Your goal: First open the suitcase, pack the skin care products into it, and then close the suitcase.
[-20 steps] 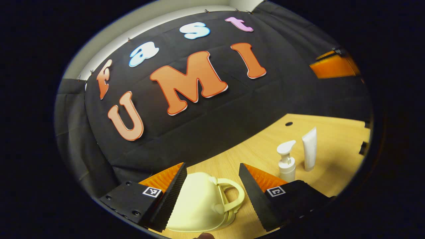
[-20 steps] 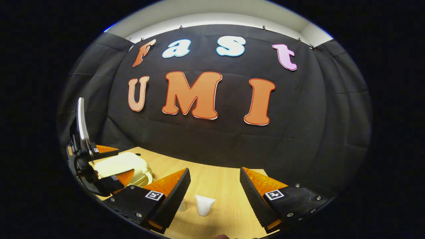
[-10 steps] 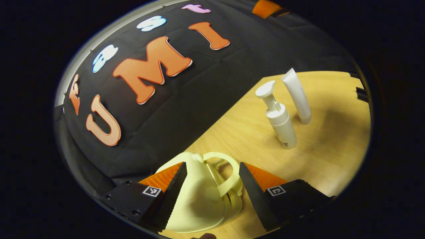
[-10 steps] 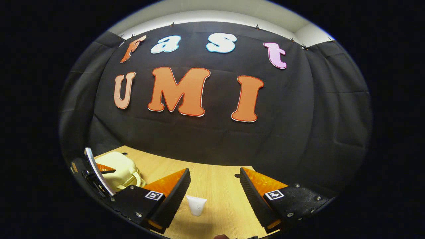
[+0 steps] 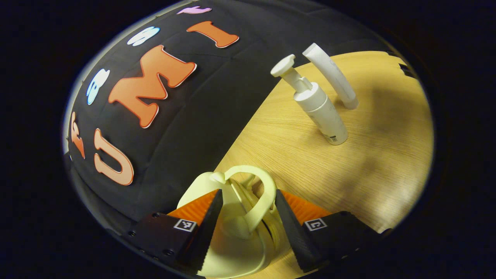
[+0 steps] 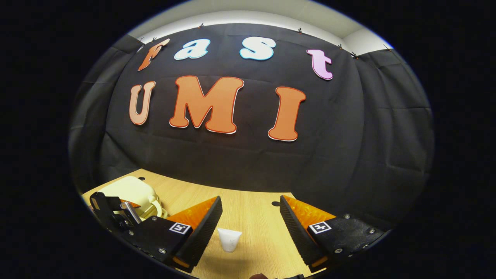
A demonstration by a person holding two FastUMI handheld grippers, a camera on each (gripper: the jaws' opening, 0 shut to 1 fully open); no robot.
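1. Pale yellow suitcase (image 5: 232, 232) lying shut on the wooden table (image 5: 379, 162), carry handle (image 5: 257, 193) arched up toward the camera; both skin care products out on the table, so packing looks yet to be done.
2. Left gripper (image 5: 246, 228) tilted down over the case, fingers straddling the handle, one either side, gap wide, no clear pressure on the handle; placed thus, most likely, to catch the handle or the lid edge for lifting.
3. Pump bottle (image 5: 319, 110) upright at about 1 o'clock from the suitcase in the left gripper view; white tube (image 5: 333, 79) just beyond it, cap down, close but apart. Presumably set within easy reach of the case.
4. Right gripper (image 6: 250, 228) held level and low above the table, pointing at the booth wall, fingers spread wide, holding nothing. Tube (image 6: 229, 239) between the fingers but farther off, untouched by either.
5. In the right gripper view, suitcase (image 6: 131, 193) at 9 o'clock, left gripper (image 6: 116, 211) leaning over its near side.
6. Judged: right side waiting near the products while left works on the case.
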